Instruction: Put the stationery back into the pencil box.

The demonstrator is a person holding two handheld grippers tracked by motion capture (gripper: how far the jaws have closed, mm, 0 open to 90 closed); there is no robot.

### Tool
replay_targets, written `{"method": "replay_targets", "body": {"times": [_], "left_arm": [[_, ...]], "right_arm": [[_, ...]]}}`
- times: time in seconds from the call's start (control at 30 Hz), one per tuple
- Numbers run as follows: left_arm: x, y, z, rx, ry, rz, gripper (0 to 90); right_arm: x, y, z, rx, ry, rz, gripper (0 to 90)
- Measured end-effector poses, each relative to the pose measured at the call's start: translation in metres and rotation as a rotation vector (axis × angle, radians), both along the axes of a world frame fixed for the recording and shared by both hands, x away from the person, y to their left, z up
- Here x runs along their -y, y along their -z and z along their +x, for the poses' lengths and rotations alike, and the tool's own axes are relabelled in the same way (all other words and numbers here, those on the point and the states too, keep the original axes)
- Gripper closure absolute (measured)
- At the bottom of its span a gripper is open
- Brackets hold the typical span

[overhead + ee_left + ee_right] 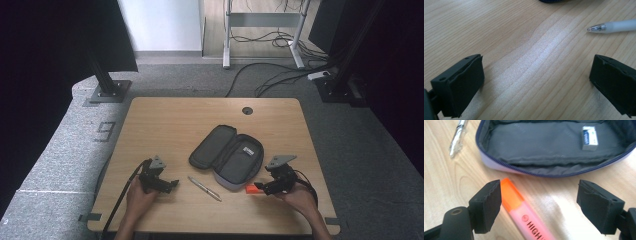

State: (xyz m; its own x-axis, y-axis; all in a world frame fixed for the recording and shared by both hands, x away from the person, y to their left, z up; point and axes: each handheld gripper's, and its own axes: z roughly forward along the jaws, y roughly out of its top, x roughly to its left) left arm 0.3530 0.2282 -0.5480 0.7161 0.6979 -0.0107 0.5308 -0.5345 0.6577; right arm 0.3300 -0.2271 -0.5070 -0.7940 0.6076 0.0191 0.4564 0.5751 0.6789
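Right tongs (537,203) wide apart, low over the orange marker (524,212) lying flat near the bench's front right corner, just beside the open pencil case (554,147). Best to centre both pads on the marker's body, then squeeze softly and lift straight. Left tongs (536,82) also apart, holding nothing, near the pen (614,26)

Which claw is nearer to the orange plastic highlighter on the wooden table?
Right. The right claw is open with the orange plastic highlighter lying between its jaws. The left claw rests across the table, beyond the silver pen.
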Motion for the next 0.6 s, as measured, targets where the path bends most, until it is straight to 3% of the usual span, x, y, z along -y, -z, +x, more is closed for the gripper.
{"method": "replay_targets", "body": {"times": [0.6], "left_arm": [[0.000, 0.000, 0.000, 0.000, -0.001, 0.001, 0.0]], "right_arm": [[0.003, 0.026, -0.009, -0.065, -0.073, -0.004, 37.3]]}}
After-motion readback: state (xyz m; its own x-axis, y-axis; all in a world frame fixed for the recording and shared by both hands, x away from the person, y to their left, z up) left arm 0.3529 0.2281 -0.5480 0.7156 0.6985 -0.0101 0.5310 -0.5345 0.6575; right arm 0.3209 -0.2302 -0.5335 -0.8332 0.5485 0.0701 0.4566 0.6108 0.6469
